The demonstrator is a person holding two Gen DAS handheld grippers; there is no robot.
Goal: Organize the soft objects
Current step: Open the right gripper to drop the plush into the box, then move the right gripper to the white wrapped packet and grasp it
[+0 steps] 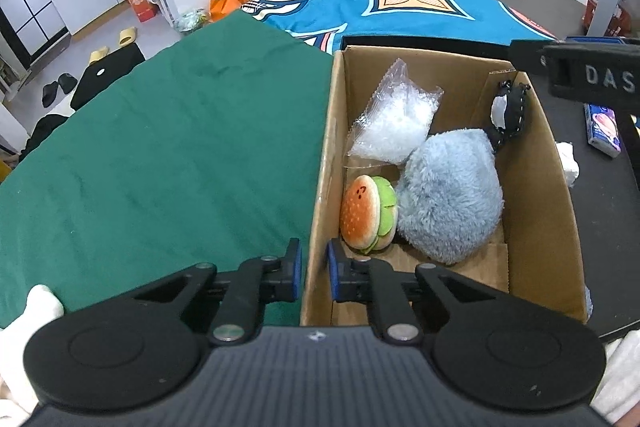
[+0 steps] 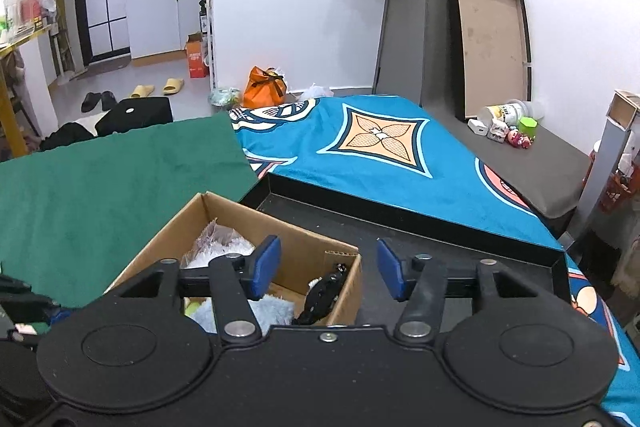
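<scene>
Blue pads of the left gripper (image 1: 313, 269) are seen pinched on the near left wall of the cardboard box (image 1: 320, 187), one pad outside over the green cloth (image 1: 160, 147) and one inside. Just beyond the inner pad, a burger toy (image 1: 366, 213) is propped on its edge on the box floor, touching a fluffy grey-blue plush (image 1: 452, 195) beside it. Behind these, a clear plastic bag (image 1: 394, 123) is leaned toward the far wall, and a black-and-white item (image 1: 508, 111) is tucked against the far right corner. Outside the box on the right, a blue tissue pack (image 1: 604, 127) and a white crumpled thing (image 1: 568, 163) are laid on the dark tabletop. The right gripper (image 2: 328, 269) is held above the box's far right corner with its jaws spread apart and nothing between them. Farther off, a blue patterned blanket (image 2: 400, 163) is spread over the bed, and an orange bag (image 2: 266, 87) is set on the floor beyond it.
</scene>
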